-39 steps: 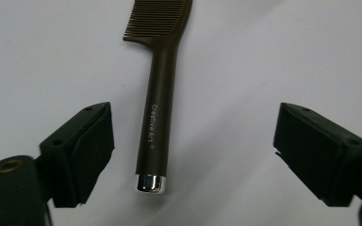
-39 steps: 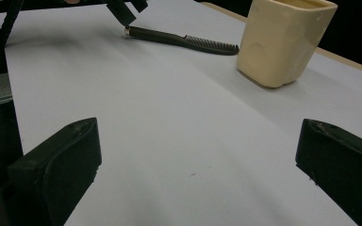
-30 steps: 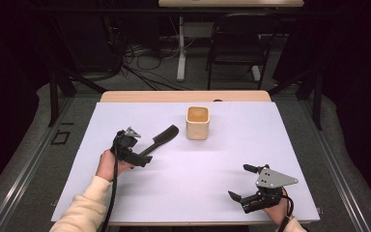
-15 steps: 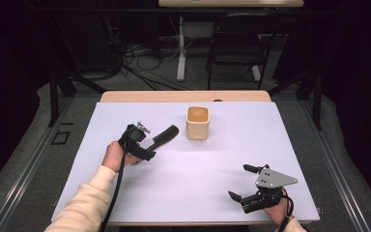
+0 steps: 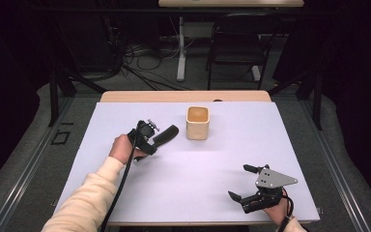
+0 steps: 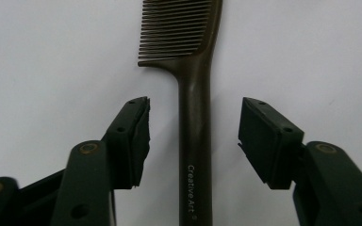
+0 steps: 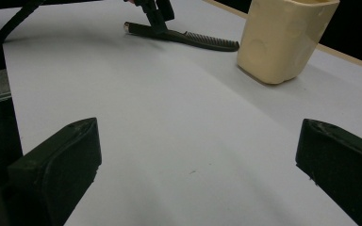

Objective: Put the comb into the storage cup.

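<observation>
While our left gripper (image 6: pixel 193 136) has been closing around the comb (image 6: pixel 195 141) handle without gripping yet, lifting it remains; our right gripper (image 5: pixel 244 182) rests open.

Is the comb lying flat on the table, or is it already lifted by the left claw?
Lying flat. The comb rests on the table; the left claw has just been closing around its handle, but gaps remain on both sides.
</observation>
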{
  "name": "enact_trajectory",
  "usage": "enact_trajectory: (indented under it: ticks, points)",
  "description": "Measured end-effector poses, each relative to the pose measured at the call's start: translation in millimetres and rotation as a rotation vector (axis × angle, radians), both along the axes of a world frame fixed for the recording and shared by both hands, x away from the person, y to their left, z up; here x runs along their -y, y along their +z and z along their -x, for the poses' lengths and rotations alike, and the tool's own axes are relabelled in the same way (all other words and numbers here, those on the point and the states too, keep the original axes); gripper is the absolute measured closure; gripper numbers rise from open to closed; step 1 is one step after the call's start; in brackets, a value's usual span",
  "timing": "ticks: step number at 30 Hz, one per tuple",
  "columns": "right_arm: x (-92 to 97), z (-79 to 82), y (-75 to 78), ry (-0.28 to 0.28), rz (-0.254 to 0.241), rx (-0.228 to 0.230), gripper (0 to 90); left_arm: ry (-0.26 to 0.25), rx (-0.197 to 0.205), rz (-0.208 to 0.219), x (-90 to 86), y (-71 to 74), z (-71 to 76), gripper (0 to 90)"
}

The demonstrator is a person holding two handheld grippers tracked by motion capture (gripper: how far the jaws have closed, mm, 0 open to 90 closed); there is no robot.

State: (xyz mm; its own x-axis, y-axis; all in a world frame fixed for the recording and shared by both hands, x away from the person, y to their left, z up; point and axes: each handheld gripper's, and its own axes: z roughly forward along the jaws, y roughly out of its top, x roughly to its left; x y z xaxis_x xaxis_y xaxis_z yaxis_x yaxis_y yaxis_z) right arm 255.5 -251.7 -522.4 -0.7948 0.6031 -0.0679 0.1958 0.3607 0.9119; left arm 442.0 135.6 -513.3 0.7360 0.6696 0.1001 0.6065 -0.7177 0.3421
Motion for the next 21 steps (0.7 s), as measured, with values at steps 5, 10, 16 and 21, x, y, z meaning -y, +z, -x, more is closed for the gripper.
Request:
enact_trajectory:
  ticks: [5, 10, 16, 21]
  points:
    - [0.1, 0.2, 0.1, 0.000, -0.002, 0.000, 0.3, -0.018, -0.027, -0.019, 5.9, -1.2, -5.8, 51.6]
    - [-0.2, 0.4, 0.0, 0.001, -0.005, 0.003, 0.3, -0.029, -0.064, -0.040, 9.4, -5.0, -11.7, 59.0]
    - [-0.1, 0.2, 0.0, 0.003, -0.002, -0.002, 0.3, -0.034, -0.089, -0.048, 11.5, -8.2, -15.9, 65.1]
    - [-0.2, 0.3, 0.1, 0.005, -0.002, -0.002, 0.4, -0.026, -0.113, -0.060, 11.0, -10.1, -19.5, 67.9]
